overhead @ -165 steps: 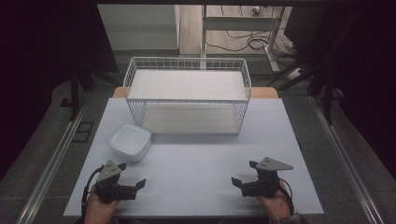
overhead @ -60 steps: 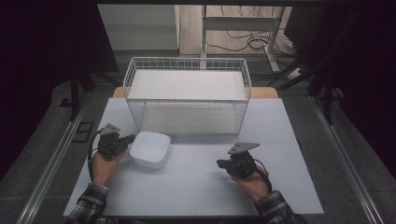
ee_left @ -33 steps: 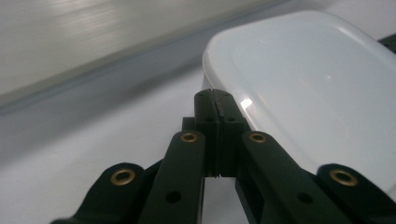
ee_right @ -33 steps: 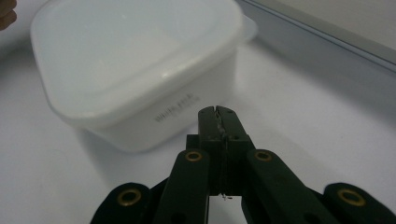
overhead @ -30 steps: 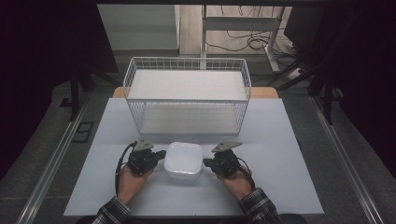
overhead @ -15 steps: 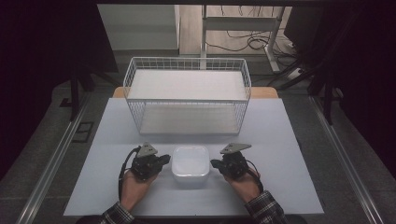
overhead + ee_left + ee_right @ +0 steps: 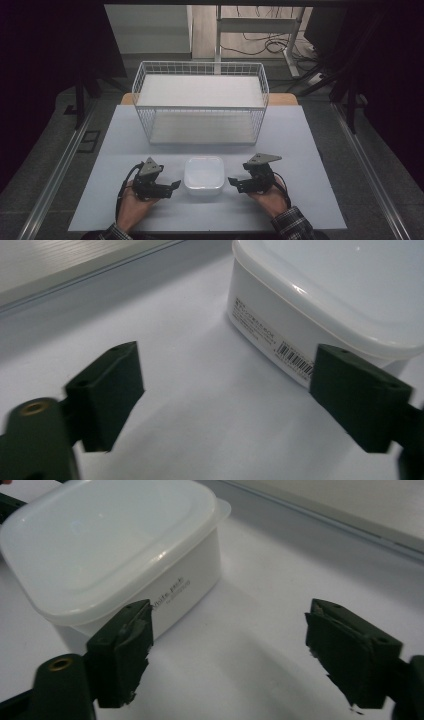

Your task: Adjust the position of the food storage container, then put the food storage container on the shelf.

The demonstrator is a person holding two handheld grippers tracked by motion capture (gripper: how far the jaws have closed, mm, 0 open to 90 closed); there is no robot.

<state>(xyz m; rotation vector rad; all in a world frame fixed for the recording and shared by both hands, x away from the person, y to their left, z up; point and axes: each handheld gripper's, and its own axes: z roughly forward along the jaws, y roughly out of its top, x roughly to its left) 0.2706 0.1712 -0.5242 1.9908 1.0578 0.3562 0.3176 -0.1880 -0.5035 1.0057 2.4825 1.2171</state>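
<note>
Where a second ago both grippers pressed against the white lidded container [image 7: 204,174] from either side, we now see them drawn back from it, and the container sits a little nearer the person than it did then; the jaws of both have just been opening, with nothing between them. The left gripper [image 7: 172,186] lies low over the table [image 7: 300,140] to the container's left, jaws spread wide and pointing toward it, the left hand [image 7: 132,205] cupped beneath; in the left gripper view its far pad stands just beside the container's wall, and we cannot tell whether they touch. The right gripper [image 7: 233,183] mirrors it on the other side, jaws likewise wide and holding nothing, the right hand [image 7: 272,195] behind. The container is square with rounded corners, its translucent lid shut, a barcode label on one wall and small print on another; it stands on the table between the grippers, in front of the wire basket [image 7: 200,107].
</note>
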